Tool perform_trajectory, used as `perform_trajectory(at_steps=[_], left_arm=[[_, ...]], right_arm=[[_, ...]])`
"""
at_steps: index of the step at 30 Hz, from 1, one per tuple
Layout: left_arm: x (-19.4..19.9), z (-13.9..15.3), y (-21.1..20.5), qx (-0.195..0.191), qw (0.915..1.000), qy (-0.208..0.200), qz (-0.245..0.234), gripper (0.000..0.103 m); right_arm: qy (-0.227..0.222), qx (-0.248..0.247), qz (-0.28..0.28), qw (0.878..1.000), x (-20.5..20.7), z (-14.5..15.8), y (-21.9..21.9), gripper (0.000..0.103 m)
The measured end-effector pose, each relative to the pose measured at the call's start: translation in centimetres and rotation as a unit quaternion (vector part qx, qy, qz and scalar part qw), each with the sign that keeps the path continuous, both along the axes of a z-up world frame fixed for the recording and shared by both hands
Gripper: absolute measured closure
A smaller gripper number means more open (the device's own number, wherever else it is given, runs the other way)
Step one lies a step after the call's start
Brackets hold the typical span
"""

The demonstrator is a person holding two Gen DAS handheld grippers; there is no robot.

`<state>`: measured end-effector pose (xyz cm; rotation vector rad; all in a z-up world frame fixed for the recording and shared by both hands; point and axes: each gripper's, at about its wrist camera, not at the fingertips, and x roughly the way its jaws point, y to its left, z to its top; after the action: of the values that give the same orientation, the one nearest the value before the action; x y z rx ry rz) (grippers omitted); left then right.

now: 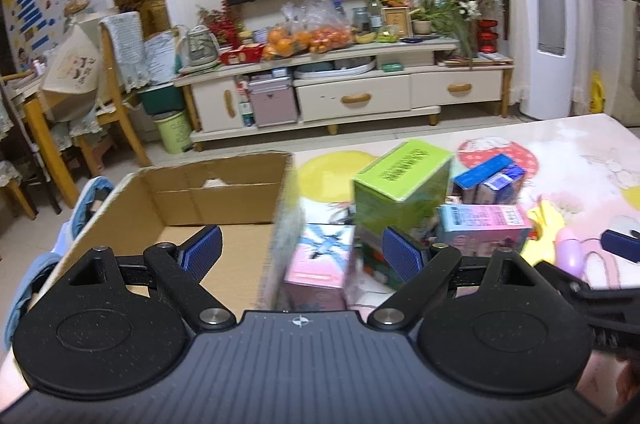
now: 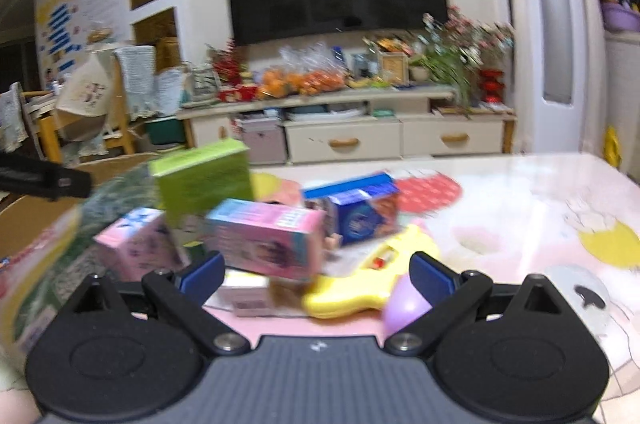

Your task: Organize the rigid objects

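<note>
Both tongs gape wide, holding nothing. Ahead of the left gripper (image 1: 301, 253) stands an open cardboard box (image 1: 208, 200); beside its wall lie a green carton (image 1: 400, 192), two pink cartons and a blue one. The right gripper (image 2: 316, 270) hovers over a yellow toy (image 2: 360, 288) — bare patterned mat (image 2: 540, 208) lies rightward.
</note>
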<state>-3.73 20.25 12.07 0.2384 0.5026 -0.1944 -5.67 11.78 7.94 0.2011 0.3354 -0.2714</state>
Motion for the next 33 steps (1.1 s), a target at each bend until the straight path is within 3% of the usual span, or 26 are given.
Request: perform_trajectory(at_steps=[5, 8, 12, 16, 23, 33], left_arm=[[-0.3, -0.5, -0.5, -0.009, 0.9994, 0.009, -0.033, 0.0], [-0.3, -0.9, -1.0, -0.013, 0.9985, 0.015, -0.05, 0.0], [-0.5, -1.6, -1.8, -0.014, 0.9965, 0.025, -0.078, 0.0], [-0.7, -2.4, -3.1, -0.015, 0.9943, 0.034, -0.1, 0.0], [-0.2, -4.4, -5.7, -0.009, 0.9914, 0.033, -0.126, 0.0], [1.9, -6.6, -8.3, -0.007, 0.9897, 0.026, -0.14, 0.0]], right_arm=[[0.016, 0.099, -0.011, 0.995, 0.2, -1.2, -4.7, 0.005], [0.014, 0.175, -0.014, 0.984, 0.1, -1.9, -7.2, 0.005], [0.008, 0.259, -0.002, 0.966, 0.1, -2.8, -9.2, 0.017], [0.004, 0.297, 0.0, 0.955, 0.4, -3.2, -10.0, 0.021], [-0.019, 0.386, 0.016, 0.922, 0.5, -3.9, -12.1, 0.03], [-0.054, 0.418, 0.052, 0.905, 1.8, -3.3, -12.7, 0.03]])
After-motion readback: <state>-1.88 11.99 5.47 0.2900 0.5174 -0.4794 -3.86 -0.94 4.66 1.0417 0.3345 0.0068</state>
